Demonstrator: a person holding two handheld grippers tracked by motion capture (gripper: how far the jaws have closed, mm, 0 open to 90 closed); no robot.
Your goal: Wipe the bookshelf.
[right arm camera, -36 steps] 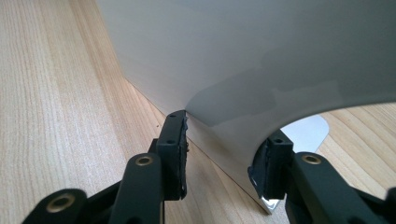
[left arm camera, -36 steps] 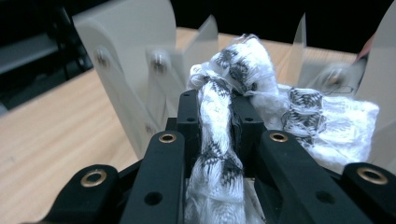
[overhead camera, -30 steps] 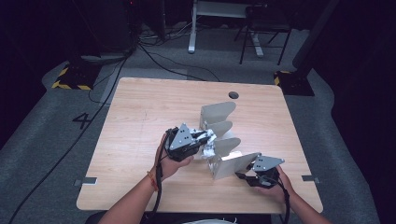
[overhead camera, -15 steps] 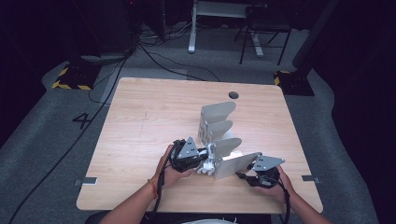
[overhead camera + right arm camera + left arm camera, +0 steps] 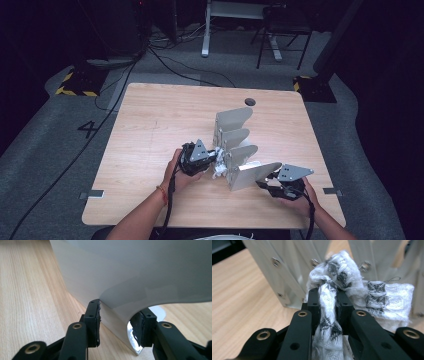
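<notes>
Two grippers work at a grey metal rack [image 5: 235,150] of stacked curved trays on the wooden table [image 5: 150,130]. Left of the rack, the left gripper [image 5: 216,156] is clamped tight on a white cloth with black checks [image 5: 329,307] — the twisted cloth runs between its jaws and bunches against the rack's riveted side. Right of the rack, the right gripper [image 5: 267,184] has its jaws on either side of the lowest tray's [image 5: 140,287] edge — whether its pads press on that edge cannot be told.
</notes>
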